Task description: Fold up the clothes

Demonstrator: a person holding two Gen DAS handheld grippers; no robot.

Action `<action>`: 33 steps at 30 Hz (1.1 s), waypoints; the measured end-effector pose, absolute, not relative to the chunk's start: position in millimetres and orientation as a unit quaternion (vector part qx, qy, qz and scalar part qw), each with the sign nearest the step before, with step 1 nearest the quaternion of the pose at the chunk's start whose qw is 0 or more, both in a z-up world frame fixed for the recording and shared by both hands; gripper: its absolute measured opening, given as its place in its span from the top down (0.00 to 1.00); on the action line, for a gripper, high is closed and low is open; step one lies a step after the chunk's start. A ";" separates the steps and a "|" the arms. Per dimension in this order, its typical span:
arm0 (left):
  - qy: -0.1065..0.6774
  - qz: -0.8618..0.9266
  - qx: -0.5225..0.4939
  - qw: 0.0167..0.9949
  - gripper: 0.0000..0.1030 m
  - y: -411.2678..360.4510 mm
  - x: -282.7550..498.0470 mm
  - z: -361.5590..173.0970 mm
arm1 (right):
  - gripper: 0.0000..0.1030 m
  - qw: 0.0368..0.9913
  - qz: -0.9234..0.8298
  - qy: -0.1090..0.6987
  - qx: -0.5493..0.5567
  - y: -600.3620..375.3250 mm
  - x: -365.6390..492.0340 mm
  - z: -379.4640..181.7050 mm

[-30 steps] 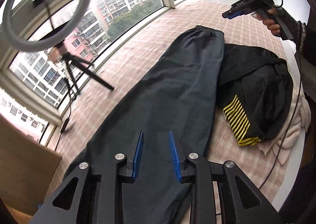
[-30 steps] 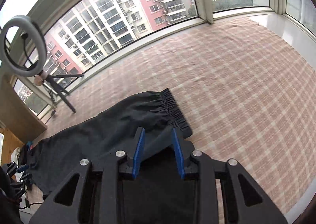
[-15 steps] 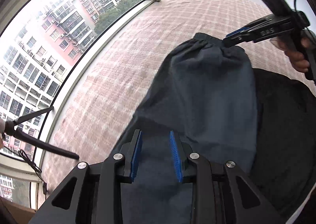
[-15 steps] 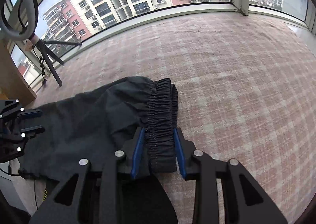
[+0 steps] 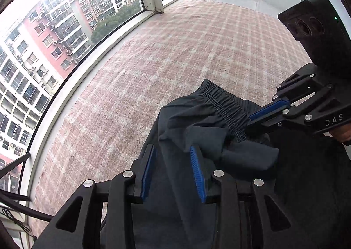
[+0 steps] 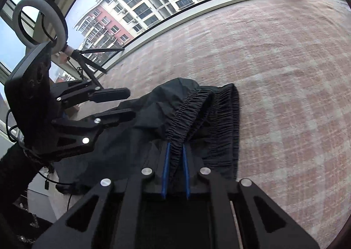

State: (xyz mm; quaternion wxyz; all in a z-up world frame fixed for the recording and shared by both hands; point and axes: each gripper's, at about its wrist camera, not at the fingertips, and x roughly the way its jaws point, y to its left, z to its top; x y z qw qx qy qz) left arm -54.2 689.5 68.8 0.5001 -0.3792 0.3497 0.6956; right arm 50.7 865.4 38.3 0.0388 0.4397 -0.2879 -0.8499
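Since a second ago the right gripper [image 6: 175, 156] has come down onto the dark trousers [image 5: 204, 121], and its jaws are closing with the gathered elastic waistband [image 6: 190, 108] pinched between the blue pads. Meanwhile the left gripper [image 5: 173, 172] has travelled up the garment toward the waist; its jaws stand apart and are opening slightly, above the cloth without gripping it. Trousers lie on the pink checked blanket [image 5: 197, 51] beside the window.

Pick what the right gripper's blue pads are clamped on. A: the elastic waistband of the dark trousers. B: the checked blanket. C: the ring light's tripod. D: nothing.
A: in the right wrist view the right gripper is closing with the gathered waistband of the dark trousers pinched between its pads.
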 end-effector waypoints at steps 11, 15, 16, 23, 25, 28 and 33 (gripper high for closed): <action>0.337 0.673 -0.405 0.520 0.70 674.2 -36.0 45.6 | 0.64 -0.051 -0.843 -0.240 0.479 894.6 45.0 32.8; 0.318 0.675 -0.408 0.526 0.70 674.5 -33.0 46.9 | 0.52 -0.031 -0.829 -0.294 0.475 910.7 57.3 31.9; 0.315 0.676 -0.405 0.529 0.70 677.6 -32.0 49.3 | 0.52 -0.021 -0.820 -0.313 0.478 913.3 60.3 28.7; 0.305 0.670 -0.374 0.563 0.70 701.3 -15.2 61.0 | 0.52 -0.009 -0.768 -0.451 0.454 932.5 96.5 5.8; 0.321 0.663 -0.362 0.571 0.70 707.0 -6.4 58.6 | 0.52 -0.005 -0.757 -0.483 0.441 934.6 106.0 1.4; 0.328 0.656 -0.378 0.565 0.69 705.0 -13.0 42.6 | 0.51 0.000 -0.755 -0.496 0.428 931.0 106.6 -0.1; 0.288 0.656 -0.400 0.572 0.70 694.0 -26.0 38.7 | 0.50 0.020 -0.750 -0.519 0.410 923.9 93.9 -6.8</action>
